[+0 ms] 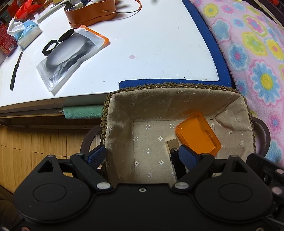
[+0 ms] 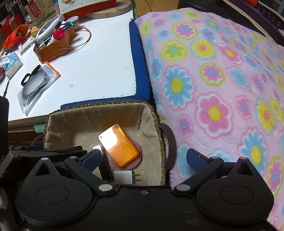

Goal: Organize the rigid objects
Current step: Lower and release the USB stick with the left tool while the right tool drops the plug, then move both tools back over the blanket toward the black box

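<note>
I'm hovering both grippers, left (image 1: pixel 142 156) and right (image 2: pixel 147 158), jaws wide, over the basket (image 1: pixel 174 86); dropping carelessly risks cracking the orange case (image 1: pixel 197 133).

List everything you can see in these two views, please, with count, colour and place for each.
woven basket: 1, brown rim with beige floral lining, below the table edge
orange case: 1, translucent orange, in the basket on a pink disc
pink disc: 1, pink, under the case
shiny dark bar: 1, black and reflective, in the basket
white charger plug: 1, white, near end of the basket
table: 1, white with blue edging
sealed pouch: 1, clear with an orange end, on the table
black rings: 2, black, beside the pouch
leather tray: 1, tan, far side of the table
tissue pack: 1, pale blue, table's left
floral blanket: 1, pink, right of the table
left gripper: 1, black with blue fingers, open over the basket
right gripper: 1, same, open
</note>
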`<act>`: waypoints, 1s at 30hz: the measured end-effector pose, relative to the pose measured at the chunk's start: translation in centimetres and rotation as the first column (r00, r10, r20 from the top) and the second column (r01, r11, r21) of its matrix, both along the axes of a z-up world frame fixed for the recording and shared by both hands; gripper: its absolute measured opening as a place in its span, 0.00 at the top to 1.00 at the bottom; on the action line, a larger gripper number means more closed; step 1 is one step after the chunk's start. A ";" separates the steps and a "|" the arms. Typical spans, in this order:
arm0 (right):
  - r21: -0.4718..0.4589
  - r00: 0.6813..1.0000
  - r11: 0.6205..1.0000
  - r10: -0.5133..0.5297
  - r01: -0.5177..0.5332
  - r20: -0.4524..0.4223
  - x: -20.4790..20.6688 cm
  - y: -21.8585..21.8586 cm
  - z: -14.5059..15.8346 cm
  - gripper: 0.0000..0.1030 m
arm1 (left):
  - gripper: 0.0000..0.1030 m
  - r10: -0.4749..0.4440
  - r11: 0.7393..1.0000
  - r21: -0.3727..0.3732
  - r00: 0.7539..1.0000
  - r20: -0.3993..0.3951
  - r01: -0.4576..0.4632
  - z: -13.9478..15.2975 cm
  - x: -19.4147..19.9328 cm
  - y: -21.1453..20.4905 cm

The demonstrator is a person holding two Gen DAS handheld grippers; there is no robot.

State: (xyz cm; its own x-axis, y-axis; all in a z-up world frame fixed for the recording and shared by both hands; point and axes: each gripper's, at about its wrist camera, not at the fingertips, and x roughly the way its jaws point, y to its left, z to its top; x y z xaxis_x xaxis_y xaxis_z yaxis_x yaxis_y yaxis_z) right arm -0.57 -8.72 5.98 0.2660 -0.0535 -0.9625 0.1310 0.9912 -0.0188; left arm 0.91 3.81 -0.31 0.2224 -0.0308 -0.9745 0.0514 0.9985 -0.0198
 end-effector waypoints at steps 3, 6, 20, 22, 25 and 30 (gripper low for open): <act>-0.064 0.998 0.998 0.010 -0.013 -0.056 0.4 0.5 -0.5 0.01 | 0.17 0.002 1.000 0.002 1.000 -0.001 -0.002 0.0 0.0 0.0; -0.099 0.998 0.995 0.019 -0.025 -0.057 0.3 0.9 -0.7 0.01 | 0.17 0.008 1.000 0.002 1.000 -0.004 -0.008 -0.1 0.0 0.2; -0.071 0.997 0.997 -0.002 -0.003 -0.074 0.5 0.5 -0.9 0.01 | 0.14 0.016 1.000 0.004 1.000 0.005 -0.016 0.2 0.2 0.4; -0.076 0.997 0.997 -0.016 0.011 -0.071 0.4 0.3 -0.8 0.01 | 0.13 0.016 1.000 0.008 1.000 0.015 -0.016 0.4 0.2 0.4; -0.078 0.997 0.996 -0.044 0.040 -0.058 0.2 -0.4 -0.3 0.01 | 0.13 0.002 1.000 0.022 0.999 0.047 -0.003 1.0 0.0 -0.1; -0.059 0.992 0.992 -0.116 0.113 -0.042 -1.3 -2.9 0.9 0.01 | 0.13 -0.056 0.998 0.031 0.994 0.093 0.053 2.2 -0.5 -1.5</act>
State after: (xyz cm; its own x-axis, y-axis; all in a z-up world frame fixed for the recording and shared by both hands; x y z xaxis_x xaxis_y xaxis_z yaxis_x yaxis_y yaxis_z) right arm -1.86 -11.63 6.86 0.2110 -0.1353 -0.9681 0.2412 0.9669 -0.0825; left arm 0.38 2.32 1.90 0.3116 -0.0179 -0.9501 0.1059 0.9943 0.0160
